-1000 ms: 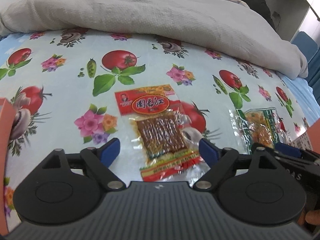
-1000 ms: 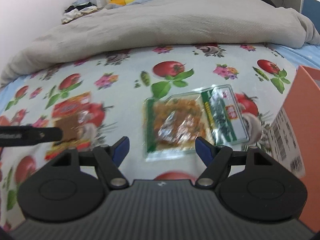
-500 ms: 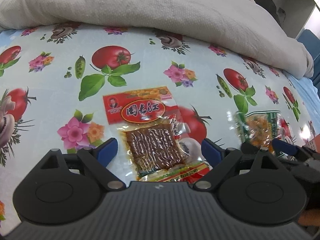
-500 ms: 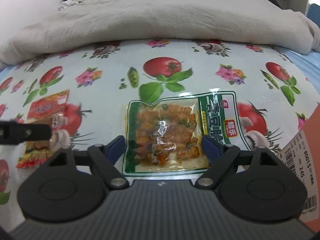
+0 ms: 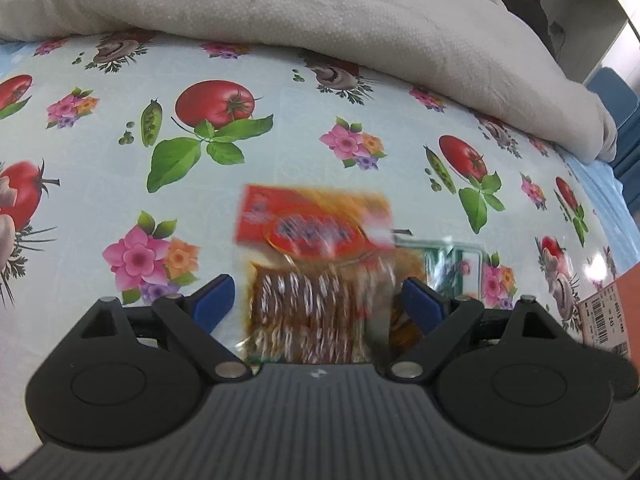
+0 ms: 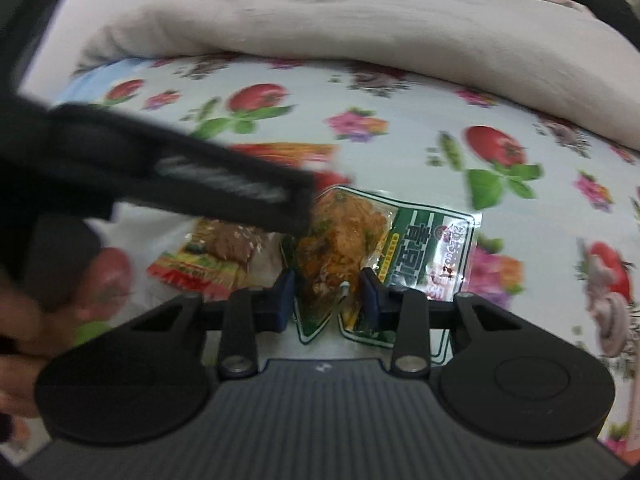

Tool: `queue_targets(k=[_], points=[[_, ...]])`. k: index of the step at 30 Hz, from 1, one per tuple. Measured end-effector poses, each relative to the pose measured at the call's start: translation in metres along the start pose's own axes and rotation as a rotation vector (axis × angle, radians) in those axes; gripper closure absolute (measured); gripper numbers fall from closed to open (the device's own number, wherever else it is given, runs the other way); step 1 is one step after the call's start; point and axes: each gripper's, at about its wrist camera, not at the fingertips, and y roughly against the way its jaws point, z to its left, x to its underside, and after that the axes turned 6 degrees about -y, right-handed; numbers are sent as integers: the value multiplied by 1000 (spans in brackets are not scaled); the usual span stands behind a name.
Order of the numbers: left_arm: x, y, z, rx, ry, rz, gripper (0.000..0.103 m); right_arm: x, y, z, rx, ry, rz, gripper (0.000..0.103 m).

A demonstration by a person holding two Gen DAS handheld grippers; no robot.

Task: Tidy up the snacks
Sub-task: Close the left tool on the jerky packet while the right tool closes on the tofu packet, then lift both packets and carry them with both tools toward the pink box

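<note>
R gripper (image 6: 325, 294) fingers pinch green snack pack (image 6: 404, 240); L gripper (image 5: 316, 300) fingers spread round red pack (image 5: 316, 264).

Quilt (image 5: 320, 20) walls off far side; orange box (image 5: 624, 304) blocks right; tablecloth (image 5: 100, 200) bare to left of packets.

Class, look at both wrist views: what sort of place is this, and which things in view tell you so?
Probably a bedroom at home. A rumpled grey quilt lies heaped behind a vegetable-and-flower print cloth on which the red snack packet and green snack packet lie; clothes or clutter are piled behind.
</note>
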Motion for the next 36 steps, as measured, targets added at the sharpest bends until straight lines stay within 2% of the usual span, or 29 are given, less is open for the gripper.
queue_targets(k=[1,4,6,12,13,15,17,19,22,26,30,36], points=[[1,1,2,9,8,-5,11,1,1,2,-2,-4,-4,68],[2,4,9,36,29,-16,12,2,5,-6,-95,-104,2,73],[3,5,11,50,26,-16,12,4,7,-8,-126,-122,-2,74],[5,8,8,76,-40,-1,11,10,14,-1,-145,-90,-11,74],[6,8,8,82,-48,1,12,12,16,-1,-164,-85,-13,76],[11,7,-4,48,-141,11,12,13,21,3,-232,-70,-26,77],[19,7,-17,6,-222,7,15,12,21,16,-173,7,-26,77],[21,8,-16,-5,-220,-5,20,12,17,15,-148,-7,-15,78],[21,12,-10,17,-204,-8,24,12,18,8,-173,-43,-15,78],[20,20,-10,61,-163,-15,38,14,26,16,-130,10,-31,79],[23,28,-13,76,-141,-26,44,15,30,18,-95,27,-26,79],[33,47,-11,138,-88,-25,53,22,37,17,-42,32,-1,79]])
